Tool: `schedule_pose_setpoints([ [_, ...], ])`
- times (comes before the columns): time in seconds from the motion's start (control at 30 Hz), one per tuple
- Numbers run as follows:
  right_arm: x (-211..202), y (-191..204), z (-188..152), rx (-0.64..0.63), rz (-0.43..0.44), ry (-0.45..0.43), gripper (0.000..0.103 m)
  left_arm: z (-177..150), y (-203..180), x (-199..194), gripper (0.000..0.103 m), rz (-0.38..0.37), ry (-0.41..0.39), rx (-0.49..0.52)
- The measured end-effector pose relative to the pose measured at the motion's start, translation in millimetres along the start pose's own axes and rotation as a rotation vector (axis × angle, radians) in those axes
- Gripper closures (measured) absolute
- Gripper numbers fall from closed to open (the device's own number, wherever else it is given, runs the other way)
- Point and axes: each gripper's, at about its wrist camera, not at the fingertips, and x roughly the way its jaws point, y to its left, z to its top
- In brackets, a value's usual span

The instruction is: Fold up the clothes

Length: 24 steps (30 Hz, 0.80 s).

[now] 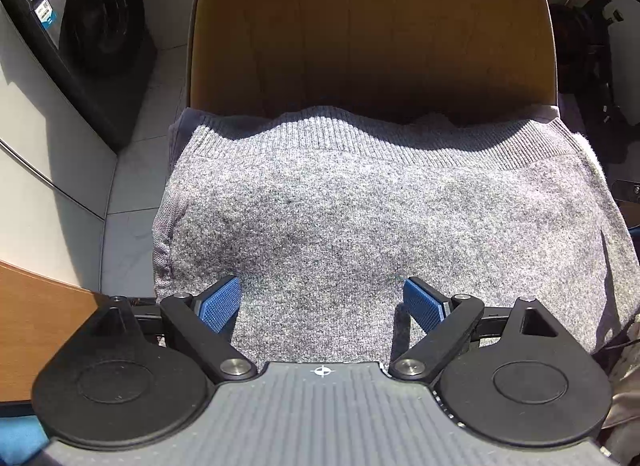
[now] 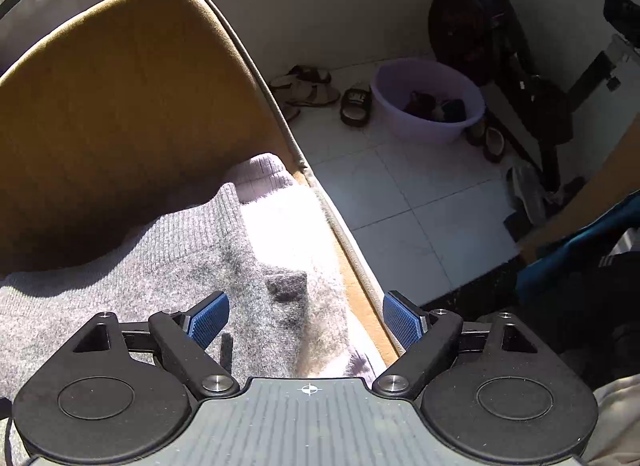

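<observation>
A grey knit sweater [image 1: 360, 217] lies folded on the seat of a mustard-brown chair [image 1: 372, 25], its ribbed hem toward the backrest. A darker garment edge [image 1: 178, 133] peeks out under its far left side. My left gripper [image 1: 322, 308] is open just above the sweater's near part, blue pads apart and empty. In the right wrist view the sweater [image 2: 168, 266] covers the seat up to the chair's right edge [image 2: 356, 250]. My right gripper [image 2: 306, 316] is open over the sweater's sunlit right side, holding nothing.
A black washing machine [image 1: 80, 33] stands at the left and a wooden tabletop corner [image 1: 36, 314] sits near left. On the tiled floor to the right are a lilac basin [image 2: 428, 99] with dark items, sandals [image 2: 316, 91] and an exercise bike [image 2: 520, 65].
</observation>
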Motion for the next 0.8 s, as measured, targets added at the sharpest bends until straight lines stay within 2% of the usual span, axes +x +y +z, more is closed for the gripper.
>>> schedule_pose_setpoints([
  [0.07, -22, -3, -7, 0.003, 0.02, -0.029, 0.004, 1, -4, -13, 0.01, -0.009, -0.028, 0.013],
  [0.13, -45, -7, -15, 0.01, 0.035, -0.053, 0.001, 1, -9, -27, 0.005, -0.017, -0.056, 0.027],
  [0.3, -110, -9, -36, 0.074, 0.04, -0.098, 0.001, -2, -22, -69, 0.003, -0.059, -0.123, 0.077],
  [0.5, -186, -16, -59, 0.127, 0.022, -0.162, 0.001, -17, -44, -115, 0.001, -0.071, -0.169, 0.138],
  [0.63, -230, -23, -73, 0.11, 0.002, -0.197, 0.001, -33, -55, -143, 0.001, -0.09, -0.199, 0.14],
  [0.8, -268, -35, -91, 0.071, 0.019, -0.211, 0.001, -60, -68, -173, 0.001, -0.066, -0.243, 0.128],
])
